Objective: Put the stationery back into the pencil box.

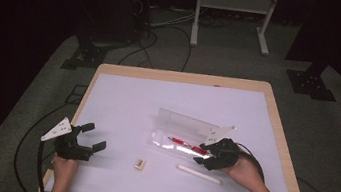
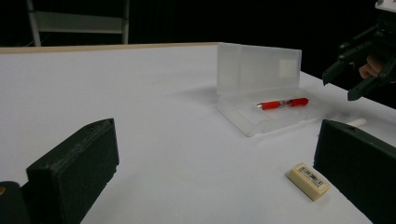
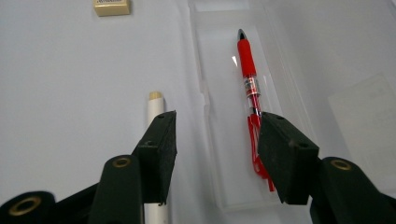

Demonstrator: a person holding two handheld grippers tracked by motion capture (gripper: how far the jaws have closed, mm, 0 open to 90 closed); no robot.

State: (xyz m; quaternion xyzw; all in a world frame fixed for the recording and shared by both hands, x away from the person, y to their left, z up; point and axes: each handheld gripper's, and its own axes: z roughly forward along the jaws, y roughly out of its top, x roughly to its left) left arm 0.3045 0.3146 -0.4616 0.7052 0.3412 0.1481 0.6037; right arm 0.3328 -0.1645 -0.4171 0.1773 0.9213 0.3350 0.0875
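High view, eraser point(image 1: 139, 163) near white stick point(image 1: 199, 174), seemingly unobstructed

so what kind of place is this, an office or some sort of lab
Most likely a lab or recording studio set up for filming handling tasks. A lone table with a white top stands on grey carpet amid dark surroundings, cables trail across the floor, and black stand bases flank it.

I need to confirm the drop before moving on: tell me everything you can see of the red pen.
The red pen lies flat in the tray of the open clear plastic pencil case, lengthwise. It has a red rubbery grip, dark tip, clear barrel section and red clip end. The right gripper hovers over its clip end with jaws open, not touching it.
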